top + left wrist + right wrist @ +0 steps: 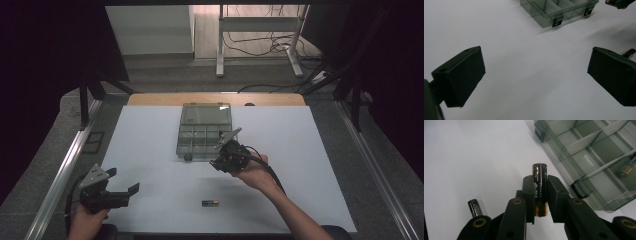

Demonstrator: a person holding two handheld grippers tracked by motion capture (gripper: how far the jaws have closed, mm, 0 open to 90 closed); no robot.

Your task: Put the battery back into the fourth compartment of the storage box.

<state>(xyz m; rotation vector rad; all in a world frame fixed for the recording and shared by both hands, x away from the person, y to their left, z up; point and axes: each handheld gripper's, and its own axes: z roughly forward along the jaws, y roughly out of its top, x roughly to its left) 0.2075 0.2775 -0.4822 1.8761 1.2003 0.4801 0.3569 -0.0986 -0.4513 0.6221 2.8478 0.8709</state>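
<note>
My right gripper [540, 195] is shut on a black battery with a gold end [539, 176], held between its pads. In the high view that gripper [220, 162] hovers just off the front edge of a clear compartment box [205, 131] with its lid open. A second battery [210, 203] lies on the white table near the front edge, also seen as the loose battery [474, 207] behind the held one. One battery [627, 169] lies inside a box compartment. My left gripper [125, 181] rests at the front left, open and empty [536, 75].
The white tabletop [150, 150] has open room left of the box [554, 11]. Metal rails [65, 170] run along both table sides. A white desk frame and cables [260, 40] stand beyond the far edge.
</note>
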